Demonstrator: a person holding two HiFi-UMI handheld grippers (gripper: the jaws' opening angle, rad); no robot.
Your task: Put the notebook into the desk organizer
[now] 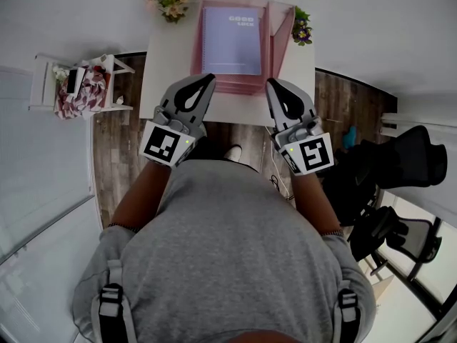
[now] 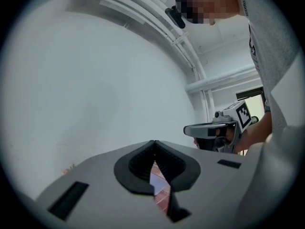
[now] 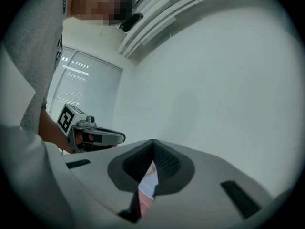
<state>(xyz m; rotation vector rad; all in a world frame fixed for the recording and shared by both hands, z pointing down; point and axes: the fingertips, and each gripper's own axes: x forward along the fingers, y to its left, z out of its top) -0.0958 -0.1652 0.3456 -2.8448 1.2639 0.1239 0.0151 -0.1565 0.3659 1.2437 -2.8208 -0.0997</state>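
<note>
Since the white counter [image 1: 164,63] at twelve o'clock carries the pink desk organizer [image 1: 275,34] with the purple notebook [image 1: 231,40] flat inside it, the job looks done; left tongs [image 1: 208,79] at eleven and right tongs [image 1: 271,84] at one hang level, each closed on nothing, seemingly parked.

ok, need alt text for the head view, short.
Seen from above, a person holds the left gripper and the right gripper, both shut and empty, side by side, pointing at a white desk. On it a lilac notebook lies flat on a pink desk organizer.
</note>
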